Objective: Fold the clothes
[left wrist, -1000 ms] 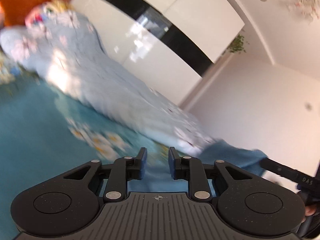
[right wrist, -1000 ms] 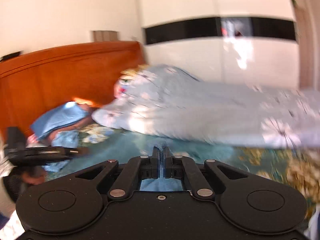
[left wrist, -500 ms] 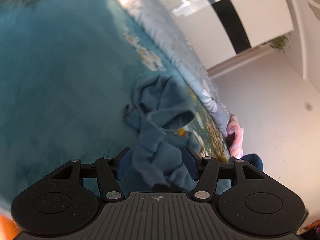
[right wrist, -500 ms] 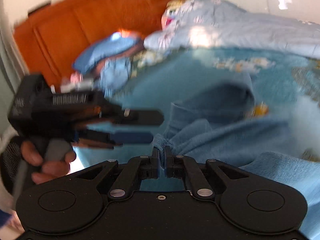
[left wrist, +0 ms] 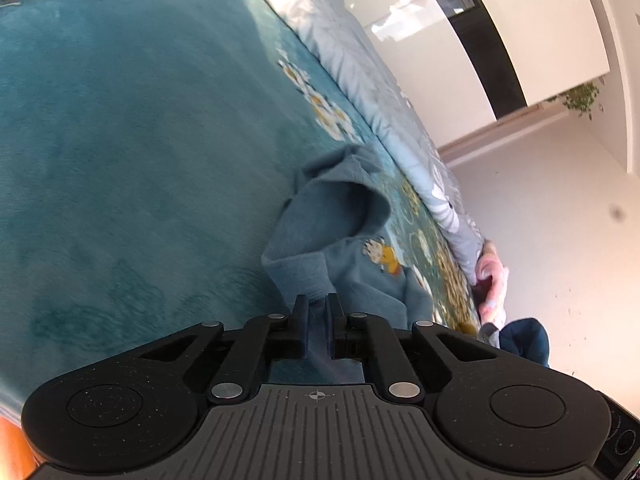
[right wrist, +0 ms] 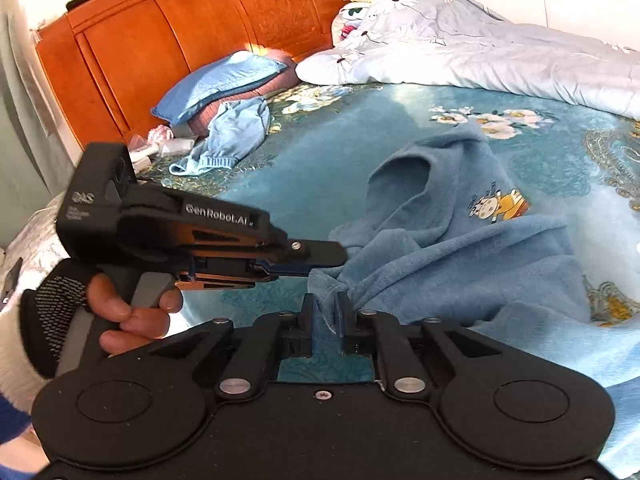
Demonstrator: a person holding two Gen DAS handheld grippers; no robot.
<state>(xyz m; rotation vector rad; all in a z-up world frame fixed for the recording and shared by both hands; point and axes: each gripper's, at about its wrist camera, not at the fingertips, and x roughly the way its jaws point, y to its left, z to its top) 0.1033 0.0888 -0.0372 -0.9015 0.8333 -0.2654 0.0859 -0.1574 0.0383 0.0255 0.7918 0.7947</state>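
A blue fleece sweater [right wrist: 460, 248] with a small cartoon patch lies crumpled on the teal bedspread [right wrist: 344, 140]; the left wrist view shows the same sweater [left wrist: 352, 208] just ahead of the fingers. My left gripper [left wrist: 317, 304] is shut on the garment's ribbed edge. From the right wrist view that left gripper [right wrist: 316, 258], held by a hand, clamps the same edge from the left. My right gripper [right wrist: 326, 304] sits right beside it with a fold of the fabric between its jaws; they are opening, and the cloth still fills the gap.
A light floral duvet [right wrist: 480, 52] is bunched along the bed's far side. By the orange wooden headboard [right wrist: 200, 40] lie a blue pillow [right wrist: 224, 80] and a pale blue garment [right wrist: 236, 128]. White wardrobe doors [left wrist: 460, 40] stand beyond the bed.
Both grippers came down toward the bed. The left jaws spread around the sweater's edge, then closed on it. The right jaws, tight on cloth before, now stand slightly wider.
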